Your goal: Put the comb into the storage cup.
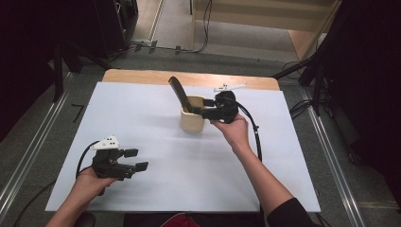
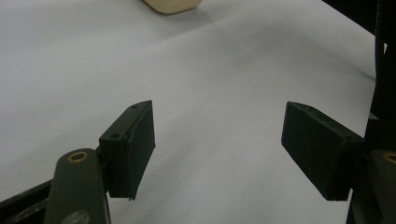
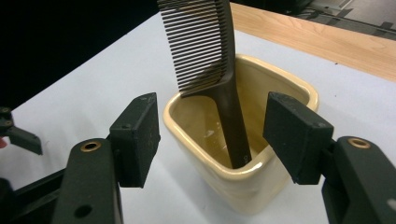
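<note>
leaning in glazed cup (image 3: pixel 243 186) — toothed comb (image 3: pixel 205 51)

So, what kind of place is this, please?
Probably a lab or studio set up for recording, not a home. A white sheet covers the wooden table, black curtains hang at both sides, and cables trail over the bare floor behind.
</note>
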Tool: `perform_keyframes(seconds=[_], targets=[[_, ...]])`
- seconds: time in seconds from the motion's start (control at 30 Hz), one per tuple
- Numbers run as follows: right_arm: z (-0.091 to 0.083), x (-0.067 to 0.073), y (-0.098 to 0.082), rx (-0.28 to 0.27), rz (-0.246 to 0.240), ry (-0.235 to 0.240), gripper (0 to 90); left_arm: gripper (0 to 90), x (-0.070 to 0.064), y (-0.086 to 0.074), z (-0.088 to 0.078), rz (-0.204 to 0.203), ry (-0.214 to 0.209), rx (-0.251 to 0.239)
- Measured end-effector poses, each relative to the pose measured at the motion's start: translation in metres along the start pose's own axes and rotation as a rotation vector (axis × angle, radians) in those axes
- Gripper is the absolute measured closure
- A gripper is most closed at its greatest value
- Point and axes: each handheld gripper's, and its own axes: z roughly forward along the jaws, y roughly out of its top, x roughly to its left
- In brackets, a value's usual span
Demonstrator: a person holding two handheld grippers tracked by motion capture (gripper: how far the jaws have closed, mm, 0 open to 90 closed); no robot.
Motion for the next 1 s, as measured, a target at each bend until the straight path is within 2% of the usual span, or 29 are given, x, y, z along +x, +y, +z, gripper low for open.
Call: perform_keyframes(seconds=[0.17,0.3,1.0], targets=[[-0.007,-0.003,-0.005,0.016,0.003,0.060,30.2,27.3,0.000,0.000,0.000,0.003,-0.002,0.002],[-0.011,-0.002,-0.009,0.022,-0.017,0.063,29.9,27.3,0.000,0.000,0.000,0.000,0.001,0.002],[-0.033,0.003,-0.026,0.083,-0.032,0.103,29.9,27.3,0.000,0.000,0.001,0.004,0.000,0.006]])
